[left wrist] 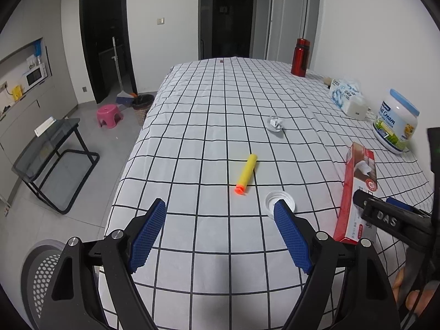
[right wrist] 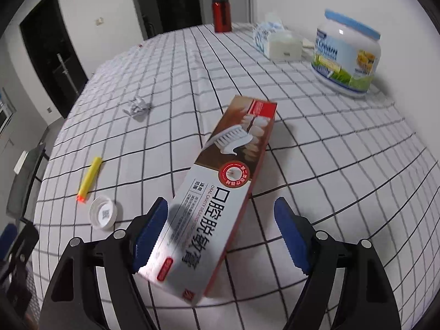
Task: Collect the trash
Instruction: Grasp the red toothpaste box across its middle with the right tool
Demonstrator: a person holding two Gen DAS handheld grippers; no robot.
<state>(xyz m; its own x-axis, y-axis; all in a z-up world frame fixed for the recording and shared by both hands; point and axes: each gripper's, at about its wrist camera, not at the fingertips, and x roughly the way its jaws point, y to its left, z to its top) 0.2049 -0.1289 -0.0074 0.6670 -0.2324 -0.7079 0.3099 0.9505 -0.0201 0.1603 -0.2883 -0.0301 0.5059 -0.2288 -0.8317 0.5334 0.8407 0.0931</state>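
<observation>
A red and white toothpaste box (right wrist: pixel 220 192) lies between the open fingers of my right gripper (right wrist: pixel 221 233); its left side rests against the left pad, the right pad is apart from it. It also shows in the left wrist view (left wrist: pixel 357 192). My left gripper (left wrist: pixel 221 233) is open and empty above the checked tablecloth. Ahead of it lie a yellow foam dart with an orange tip (left wrist: pixel 246 174), a white plastic lid (left wrist: pixel 279 202) and a crumpled paper ball (left wrist: pixel 275 123). The dart (right wrist: pixel 89 176), lid (right wrist: pixel 103 212) and paper ball (right wrist: pixel 137 106) sit left of the box.
A red bottle (left wrist: pixel 300 57), tissue pack (left wrist: pixel 345 93), white box (left wrist: pixel 356 108) and milk powder jar (left wrist: pixel 396 121) stand along the right wall. A wicker bin (left wrist: pixel 142 107), pink stool (left wrist: pixel 109 115) and glass side table (left wrist: pixel 46 148) are on the floor left. A perforated grey basket (left wrist: pixel 41 280) sits lower left.
</observation>
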